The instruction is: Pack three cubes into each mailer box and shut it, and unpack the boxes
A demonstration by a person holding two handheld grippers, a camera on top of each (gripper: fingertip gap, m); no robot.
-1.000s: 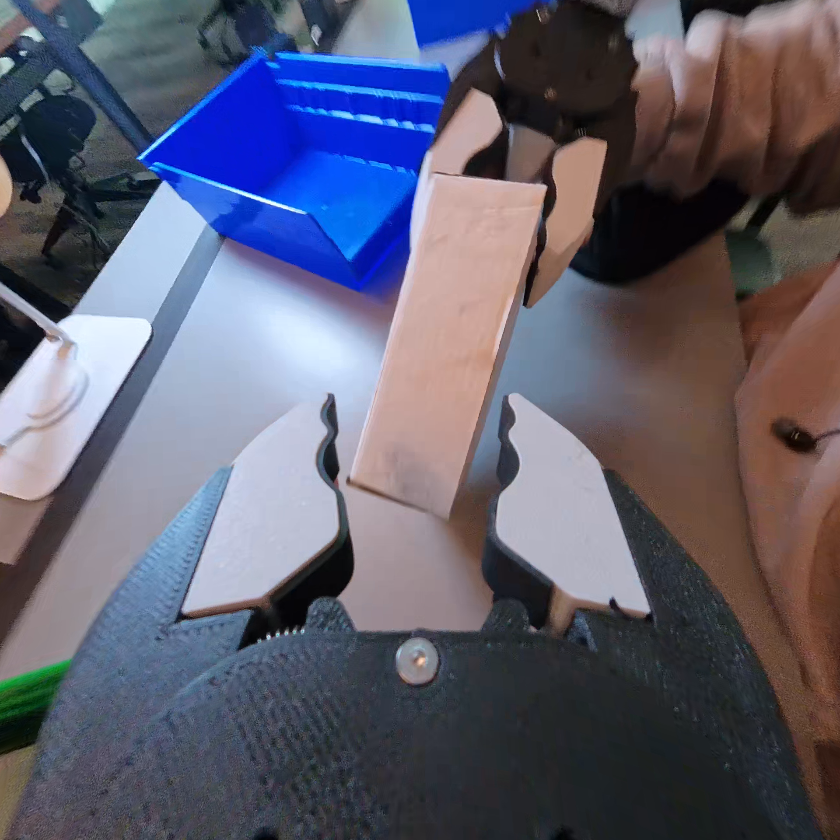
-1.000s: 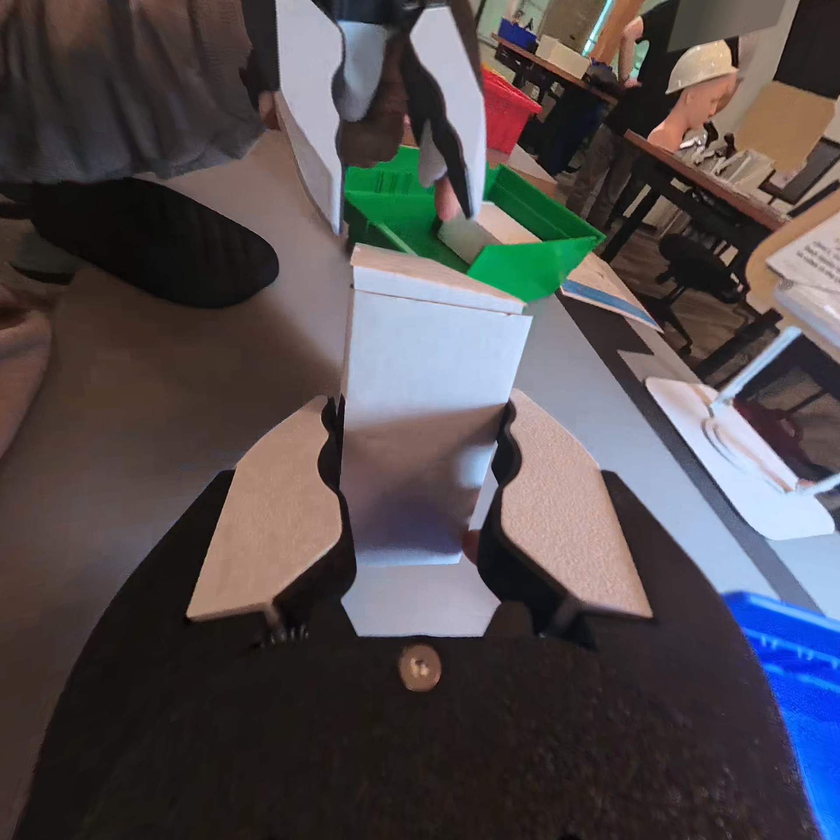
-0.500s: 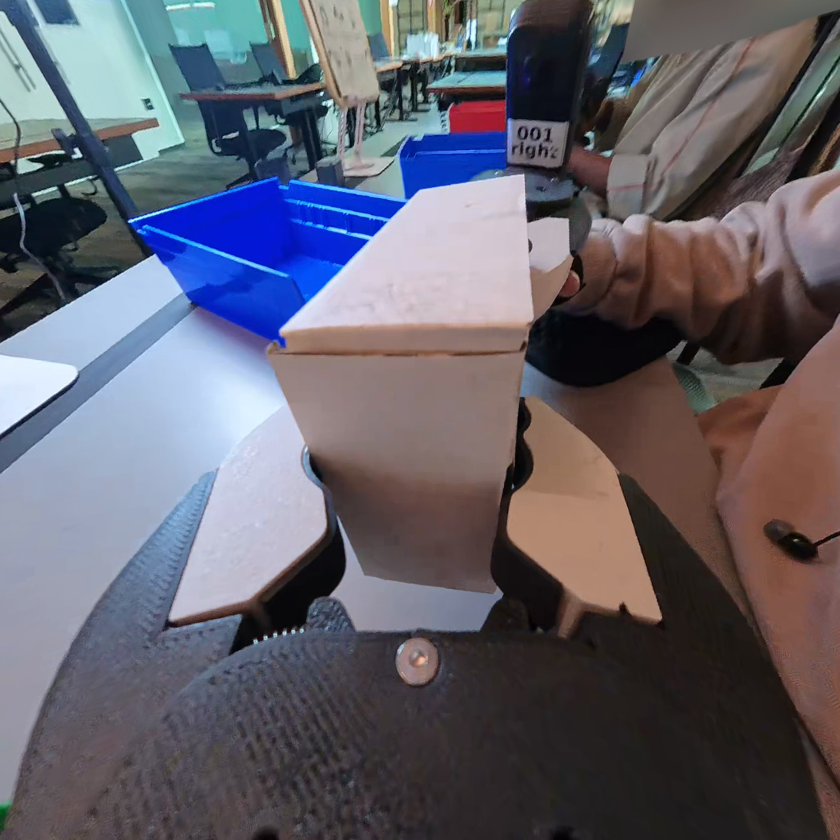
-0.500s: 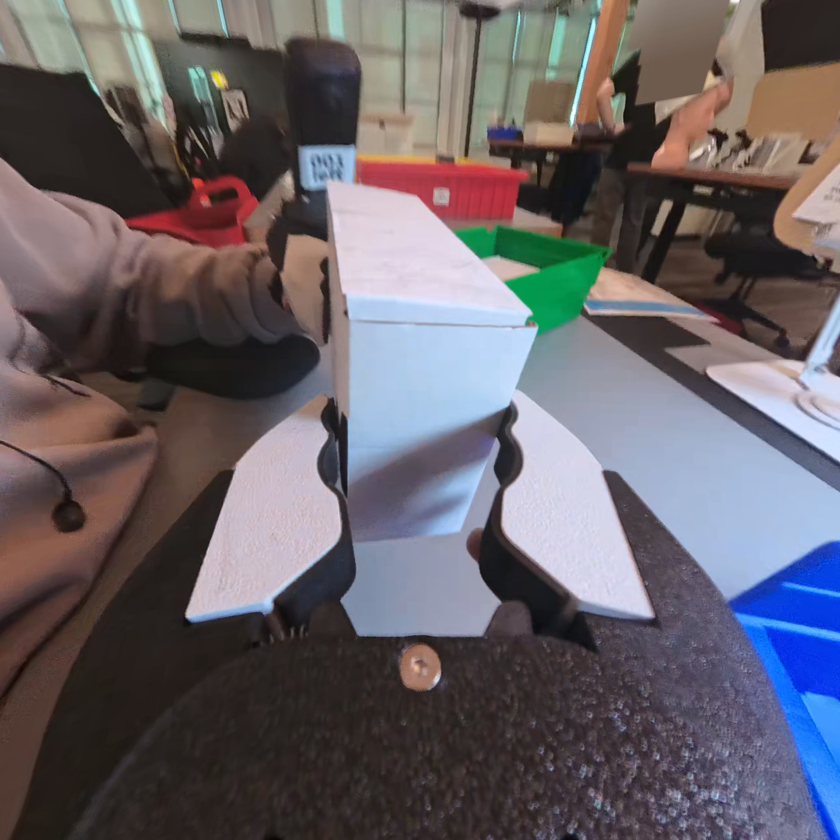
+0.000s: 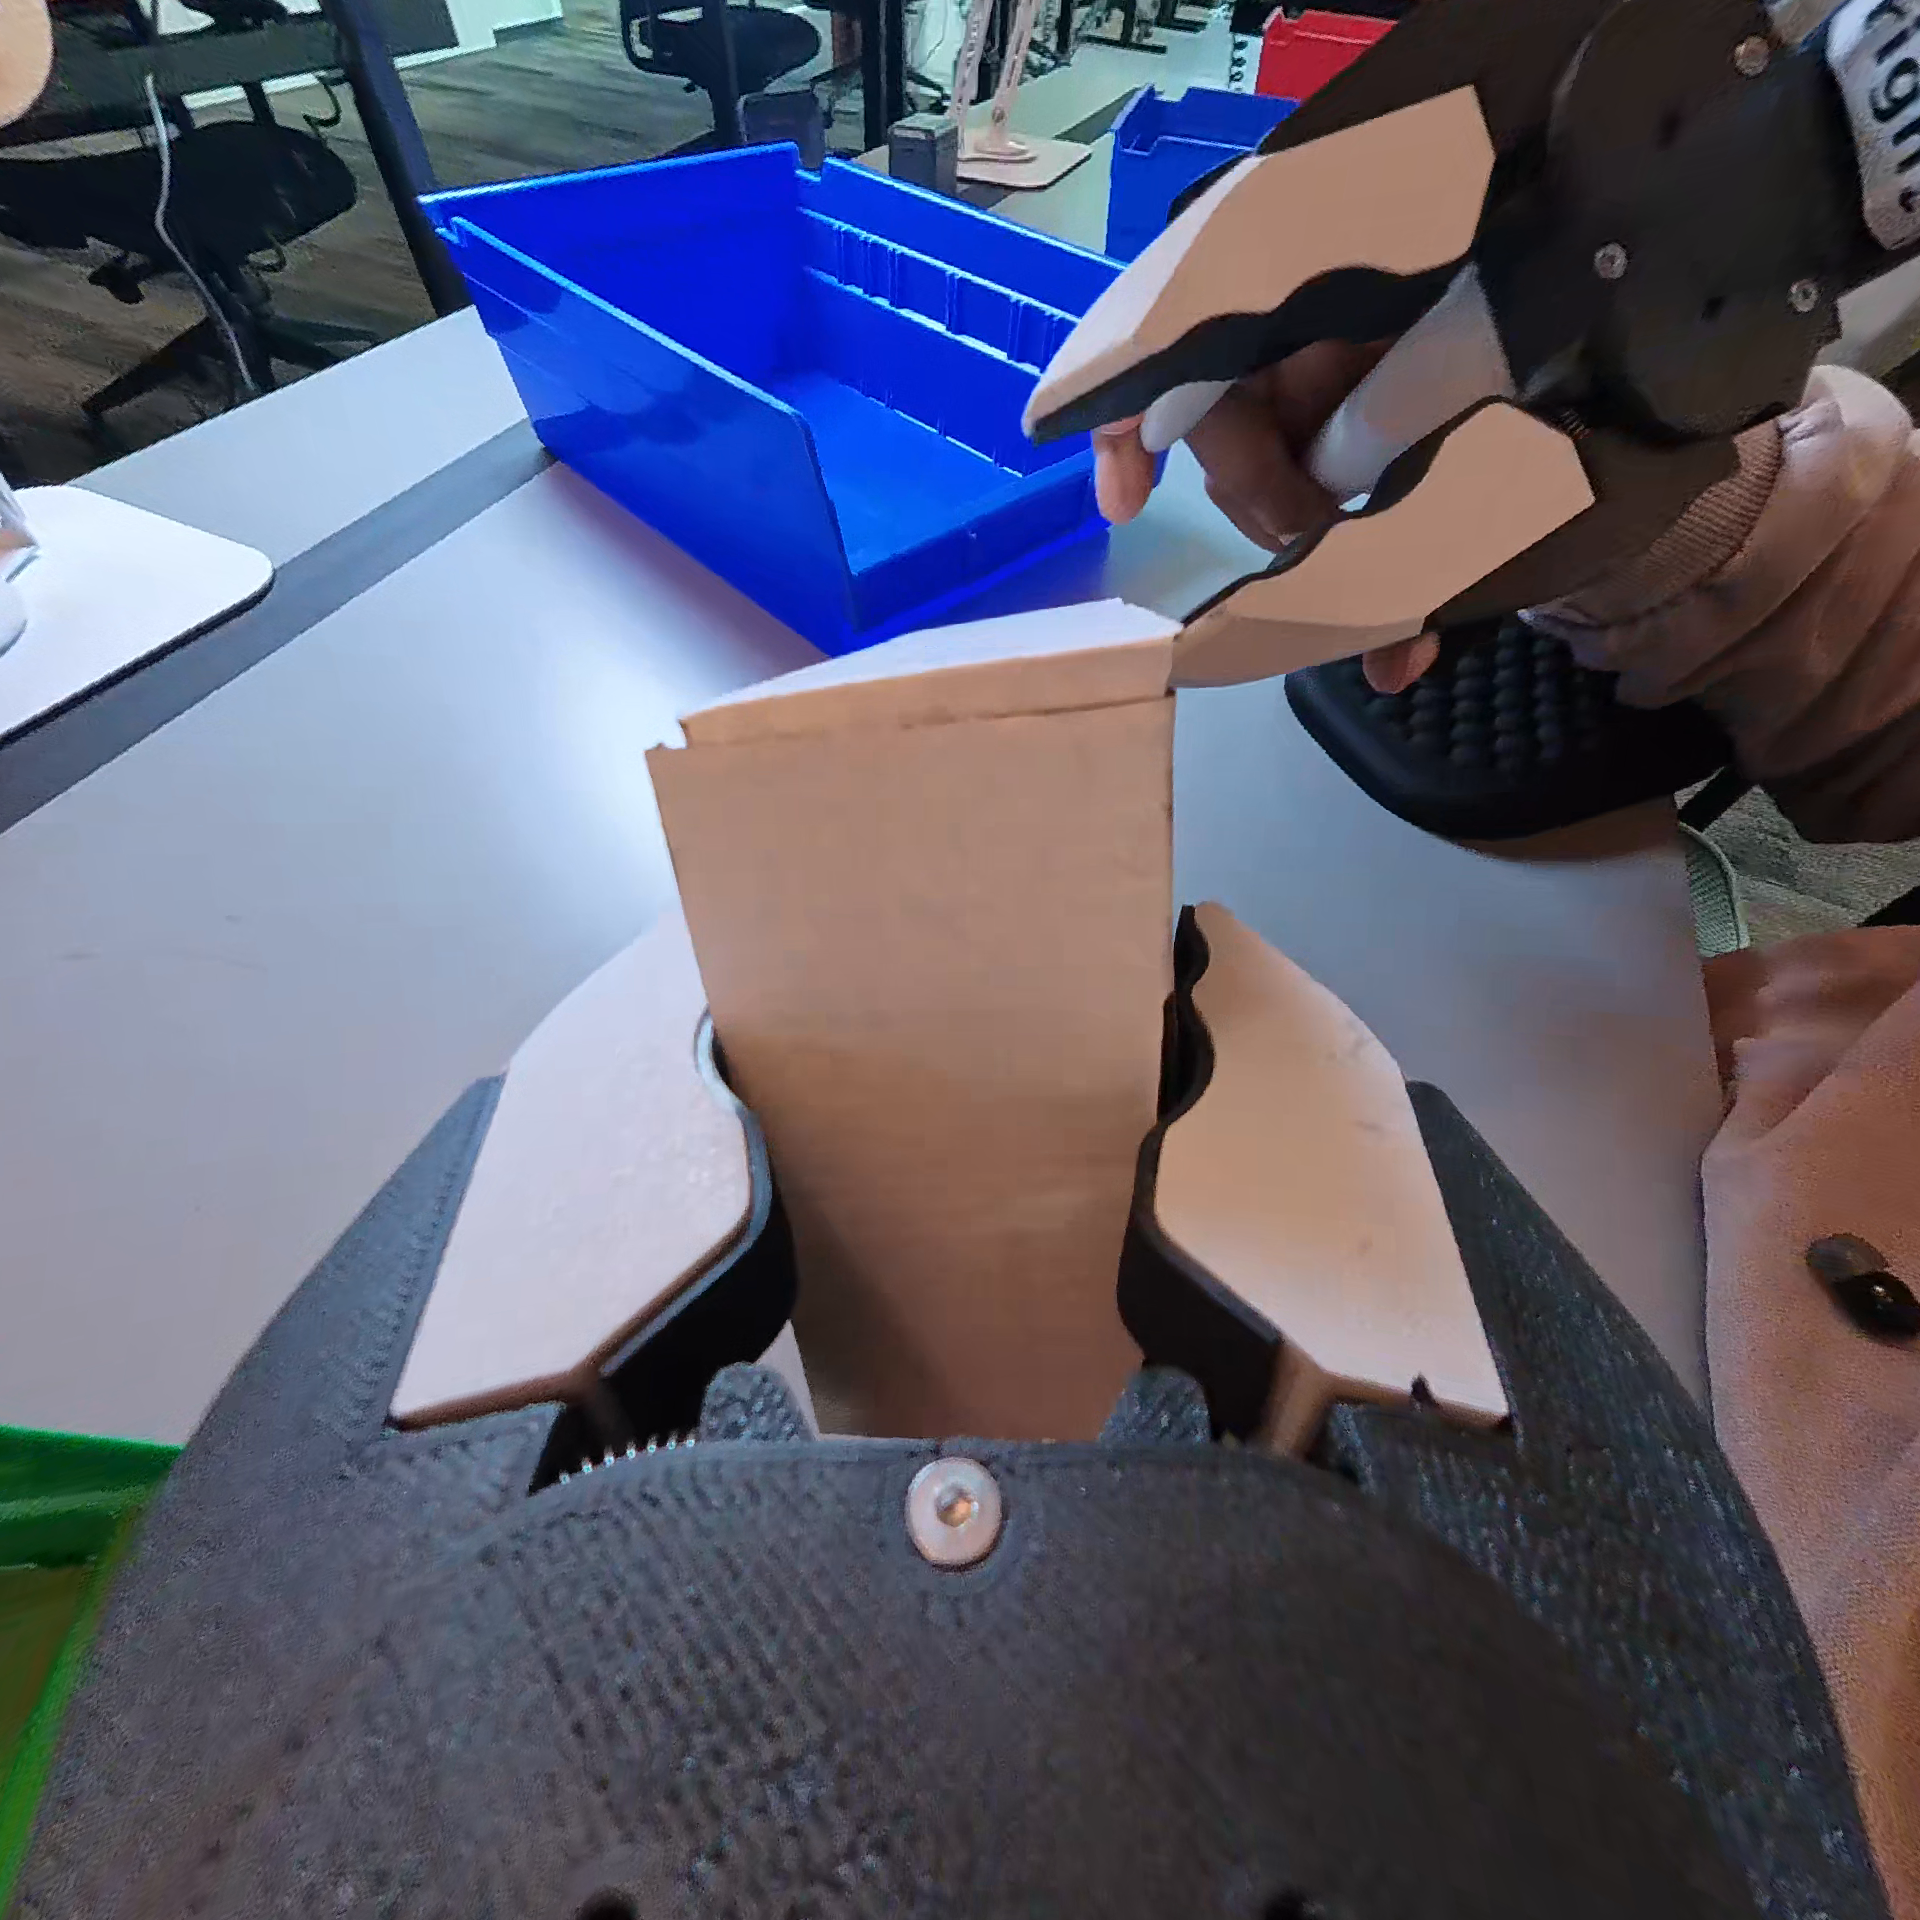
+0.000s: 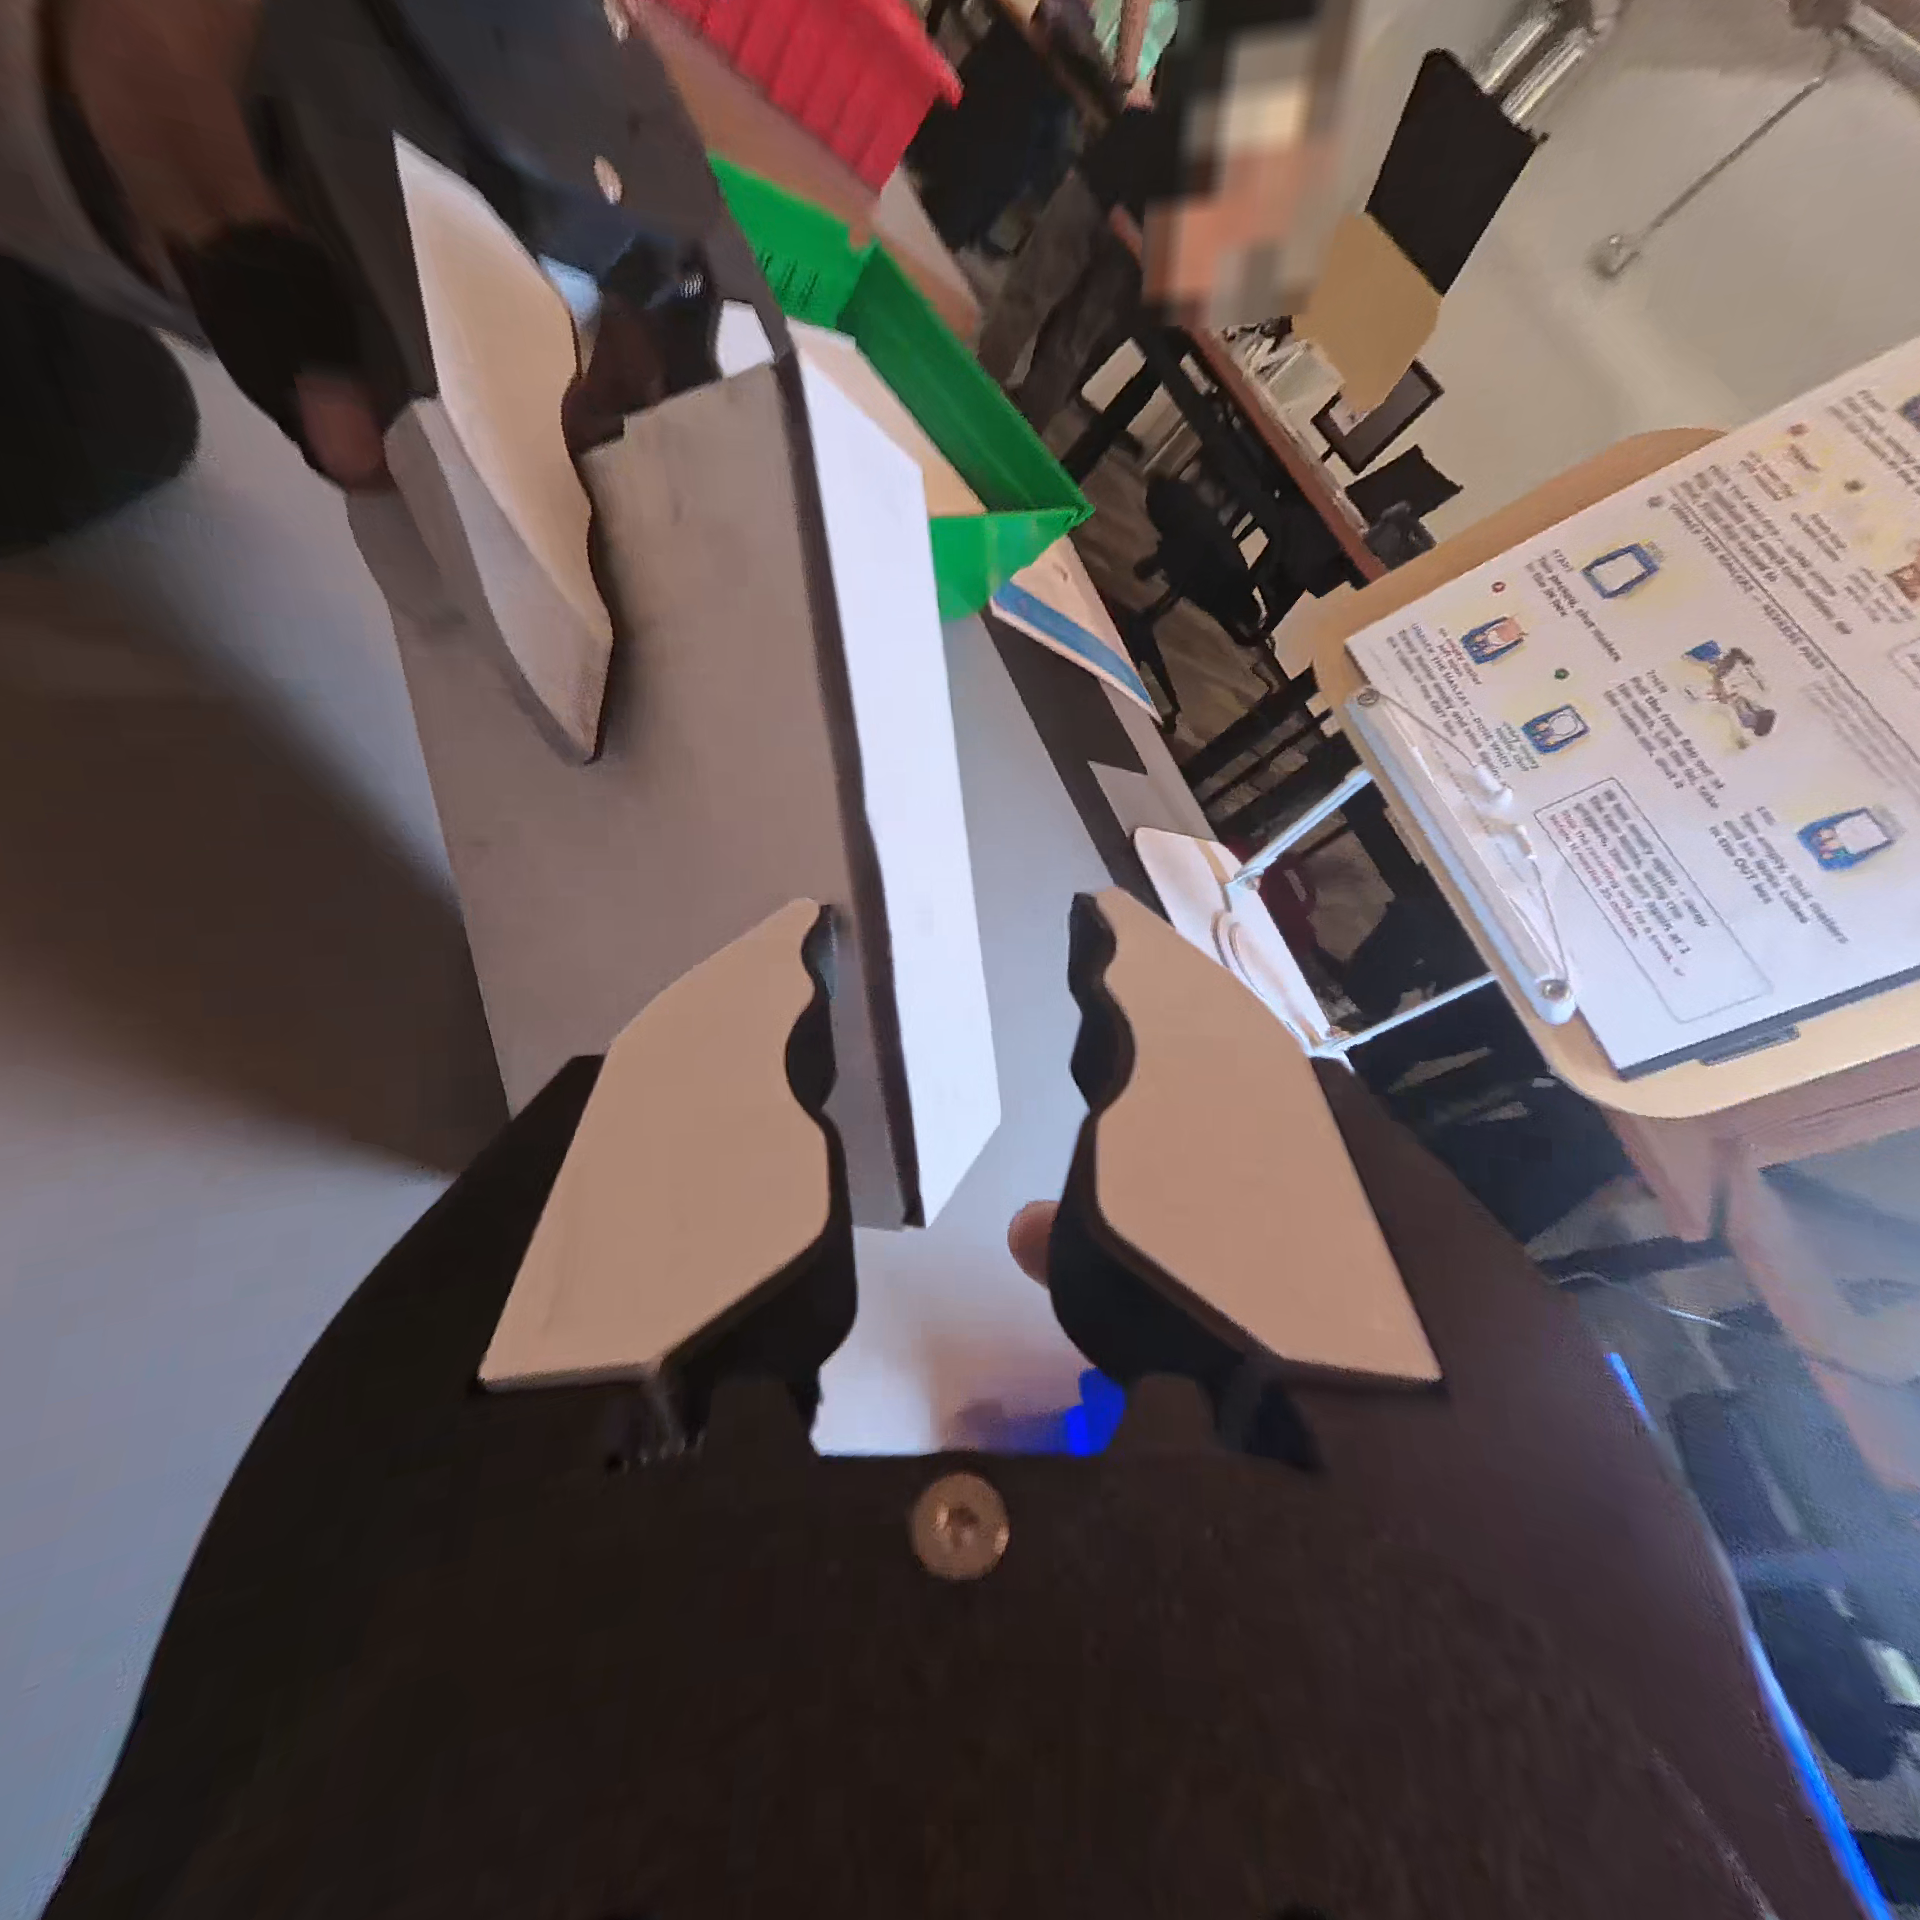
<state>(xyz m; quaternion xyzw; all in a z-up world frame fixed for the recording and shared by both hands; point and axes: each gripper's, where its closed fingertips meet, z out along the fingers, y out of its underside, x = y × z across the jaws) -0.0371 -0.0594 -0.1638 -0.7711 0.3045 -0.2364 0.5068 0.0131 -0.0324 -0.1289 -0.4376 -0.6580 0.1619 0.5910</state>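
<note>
The mailer box (image 5: 925, 997) sits clamped between the fingers of the left gripper (image 5: 940, 1049), both pads pressed against its sides. Its long axis runs forward, away from that gripper, toward the right gripper (image 5: 1195, 540), whose lower fingertip touches the box's far corner. In the right wrist view, the right gripper (image 6: 951, 935) is spread, one finger (image 6: 686, 1143) against the box (image 6: 727, 727), the other clear.

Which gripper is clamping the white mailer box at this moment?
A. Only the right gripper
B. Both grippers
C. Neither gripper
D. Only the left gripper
D: in the left wrist view the left gripper is shut on the mailer box, while the right gripper has its fingers spread, with a gap between the box's end and one finger.
</note>
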